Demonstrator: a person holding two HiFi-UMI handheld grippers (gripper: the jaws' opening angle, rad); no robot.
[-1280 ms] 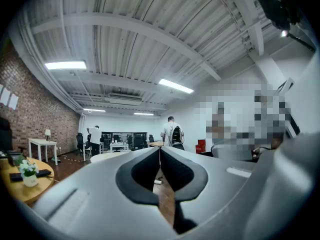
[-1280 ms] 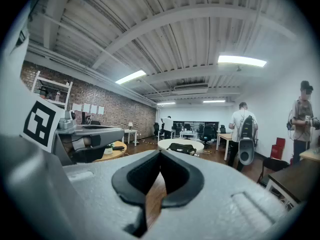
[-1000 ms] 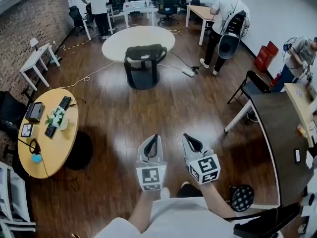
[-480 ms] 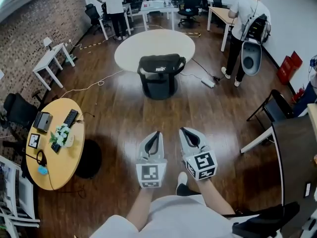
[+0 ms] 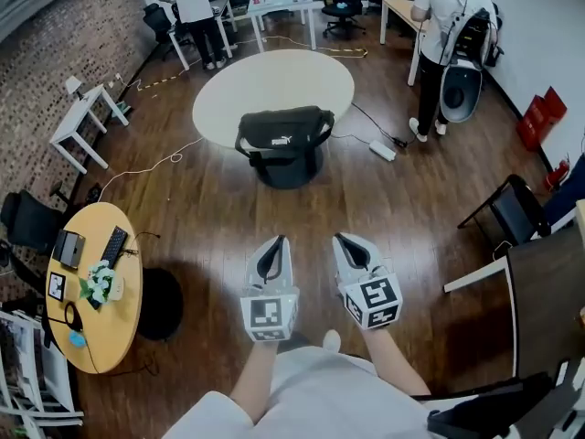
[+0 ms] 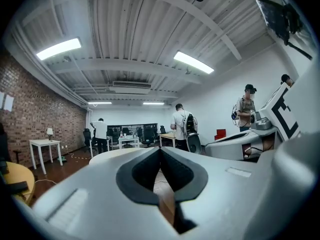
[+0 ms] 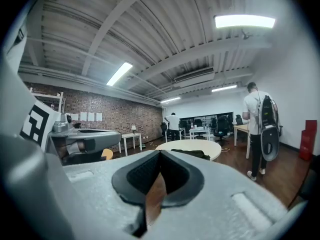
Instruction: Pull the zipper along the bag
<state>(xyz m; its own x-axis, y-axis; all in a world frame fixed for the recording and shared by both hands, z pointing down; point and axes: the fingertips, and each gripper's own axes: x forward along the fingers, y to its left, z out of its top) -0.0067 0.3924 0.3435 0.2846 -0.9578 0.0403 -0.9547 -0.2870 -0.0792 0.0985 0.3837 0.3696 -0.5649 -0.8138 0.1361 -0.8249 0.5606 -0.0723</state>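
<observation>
While the left tongs and right tongs were both shut and empty, the bag sat well ahead on the counter's near edge. Soft fabric would likely sag and slide, so pinching cloth beside the zipper pull, unseen here, seemed wise.

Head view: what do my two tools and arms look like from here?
The left tool and right tool are pale grey tapered shells with black lining inside the jaws. Each carries a marker cube, white with black square patterns. No cables show. The person wears a white shirt, and no sleeve reaches the forearms.
</observation>
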